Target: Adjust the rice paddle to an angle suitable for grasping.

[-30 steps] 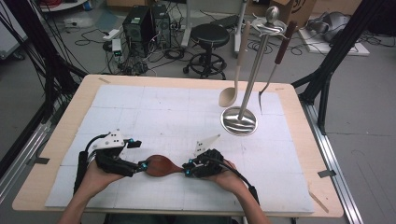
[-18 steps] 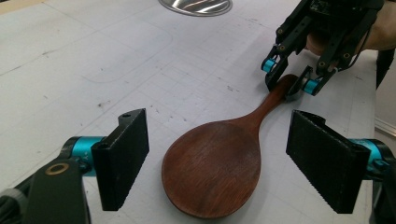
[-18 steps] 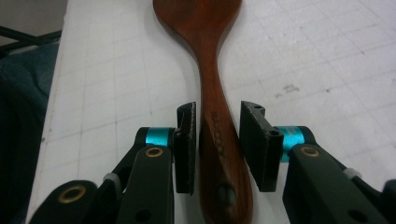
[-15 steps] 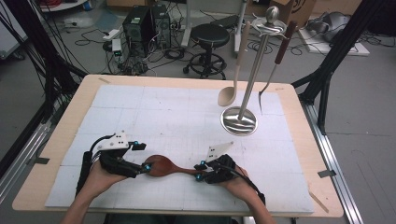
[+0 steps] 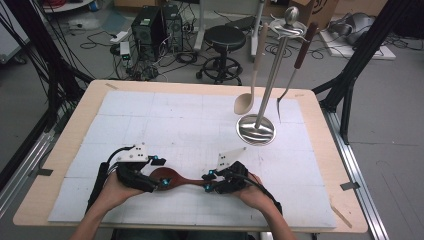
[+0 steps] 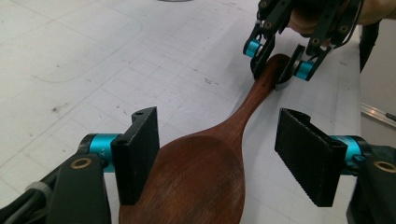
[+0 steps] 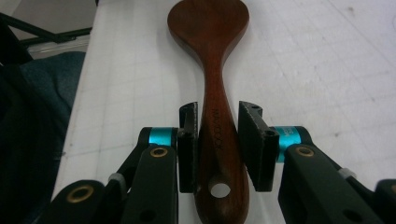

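Currently dark reddish-brown wooden spoon (image 5: 175, 178), hole in handle end, lies near table's (image 5: 60, 150) front edge; right gripper (image 7: 218, 140) clamps handle, left gripper (image 6: 224, 158) jaws closing, not gripping bowl.

High view: fixed overhead, person's side, looks forward and down across the whole counter (image 5: 320, 150). Left gripper view: rides the left gripper (image 6: 224, 158), close and low, looks along the wooden spoon (image 6: 201, 177) to the right gripper (image 6: 280, 60). Right gripper view: close, looks back down the same spoon. All three views share the spoon.
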Action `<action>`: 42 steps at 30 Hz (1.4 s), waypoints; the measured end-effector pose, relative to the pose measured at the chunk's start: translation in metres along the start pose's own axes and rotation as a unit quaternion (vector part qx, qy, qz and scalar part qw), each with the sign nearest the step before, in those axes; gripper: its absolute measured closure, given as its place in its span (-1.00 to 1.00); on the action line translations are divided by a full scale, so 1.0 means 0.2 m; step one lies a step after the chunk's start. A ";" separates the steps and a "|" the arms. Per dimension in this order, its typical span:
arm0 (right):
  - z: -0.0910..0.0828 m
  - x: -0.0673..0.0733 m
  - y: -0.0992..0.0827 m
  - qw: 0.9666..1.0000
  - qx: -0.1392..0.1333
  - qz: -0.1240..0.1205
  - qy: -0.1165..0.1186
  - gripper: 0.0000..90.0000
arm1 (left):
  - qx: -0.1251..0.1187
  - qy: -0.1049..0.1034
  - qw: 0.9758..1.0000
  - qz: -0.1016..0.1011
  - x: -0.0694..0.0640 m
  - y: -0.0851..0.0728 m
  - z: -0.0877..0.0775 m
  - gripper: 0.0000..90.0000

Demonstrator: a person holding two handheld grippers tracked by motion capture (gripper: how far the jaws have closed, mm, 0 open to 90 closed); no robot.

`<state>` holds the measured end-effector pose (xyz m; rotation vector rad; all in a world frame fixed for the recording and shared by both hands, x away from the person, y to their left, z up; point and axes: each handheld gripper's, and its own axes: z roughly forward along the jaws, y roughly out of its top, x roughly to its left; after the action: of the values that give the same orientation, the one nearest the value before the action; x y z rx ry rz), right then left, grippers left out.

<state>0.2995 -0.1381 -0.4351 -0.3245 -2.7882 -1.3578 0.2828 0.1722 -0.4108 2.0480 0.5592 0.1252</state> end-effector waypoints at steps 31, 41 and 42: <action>0.01 0.03 0.24 0.999 0.000 -0.020 0.033 0.56 | 0.062 -0.047 0.996 0.037 -0.03 0.00 0.16 0.25; 0.00 0.00 0.24 0.999 -0.005 -0.009 0.047 0.82 | 0.069 -0.051 0.994 0.064 -0.06 0.01 0.17 0.56; -0.01 -0.01 0.24 0.999 -0.014 -0.007 0.050 0.79 | 0.067 -0.055 0.994 0.062 -0.06 0.01 0.17 0.67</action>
<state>0.3108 -0.1114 -0.3973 -0.2320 -2.6979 -1.3762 0.2832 0.1393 -0.4260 2.2059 0.3804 0.0478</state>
